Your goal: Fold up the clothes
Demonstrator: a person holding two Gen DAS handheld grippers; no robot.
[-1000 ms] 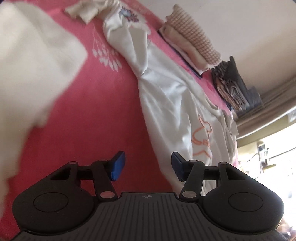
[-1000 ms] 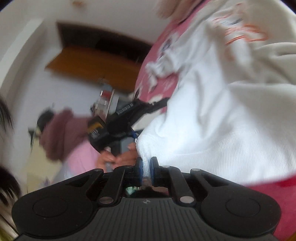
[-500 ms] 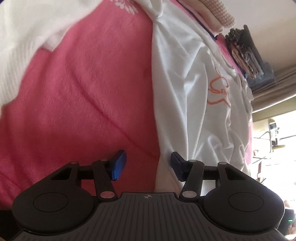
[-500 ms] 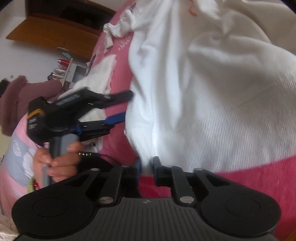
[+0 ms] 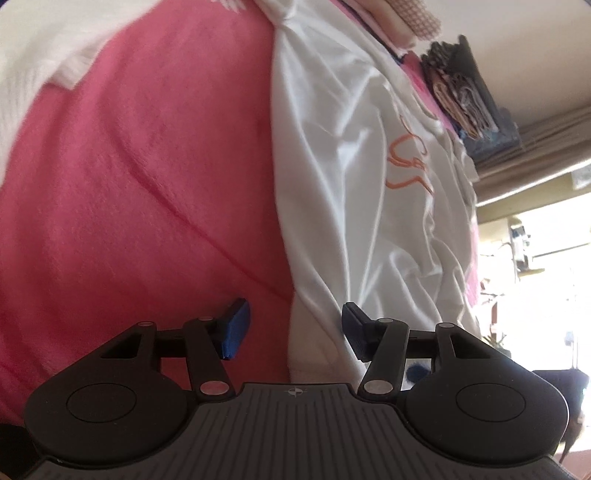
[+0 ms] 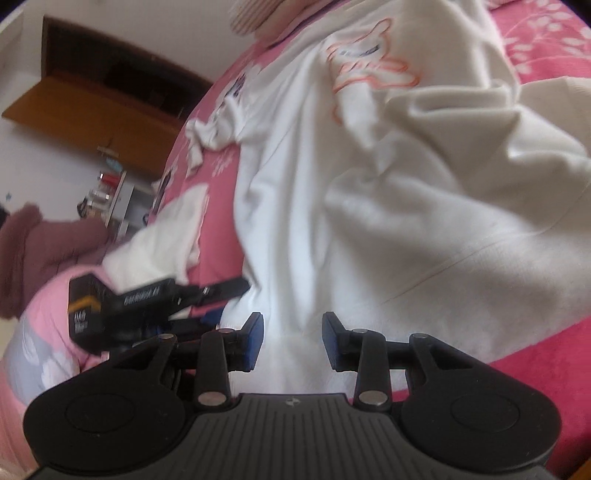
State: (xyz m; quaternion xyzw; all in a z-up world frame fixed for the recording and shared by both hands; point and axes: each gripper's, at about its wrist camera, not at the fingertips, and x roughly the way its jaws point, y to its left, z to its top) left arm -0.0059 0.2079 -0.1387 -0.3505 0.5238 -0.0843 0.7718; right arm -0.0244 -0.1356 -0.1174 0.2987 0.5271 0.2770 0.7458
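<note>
A white sweatshirt with an orange print (image 5: pixel 354 155) (image 6: pixel 369 192) lies spread on the pink blanket (image 5: pixel 140 177). My left gripper (image 5: pixel 293 330) is open, low over the blanket, with the sweatshirt's hem edge lying between its blue pads untouched. My right gripper (image 6: pixel 292 341) hovers over the sweatshirt's ribbed hem; its jaws are opening and the cloth lies between them, no longer pinched. The left gripper (image 6: pixel 155 302) also shows at the left of the right wrist view, beside a white sleeve (image 6: pixel 170 236).
Folded clothes (image 5: pixel 402 18) and a dark stack (image 5: pixel 469 96) sit at the bed's far edge. Another small white garment (image 6: pixel 214 133) lies farther along the blanket. A person's pink clothing (image 6: pixel 37 332) is at the left. A wooden shelf (image 6: pixel 92 103) hangs on the wall.
My right gripper has let go of the sweatshirt's hem and its jaws have spread. My left gripper has dropped down toward the blanket at the sweatshirt's edge, still open.
</note>
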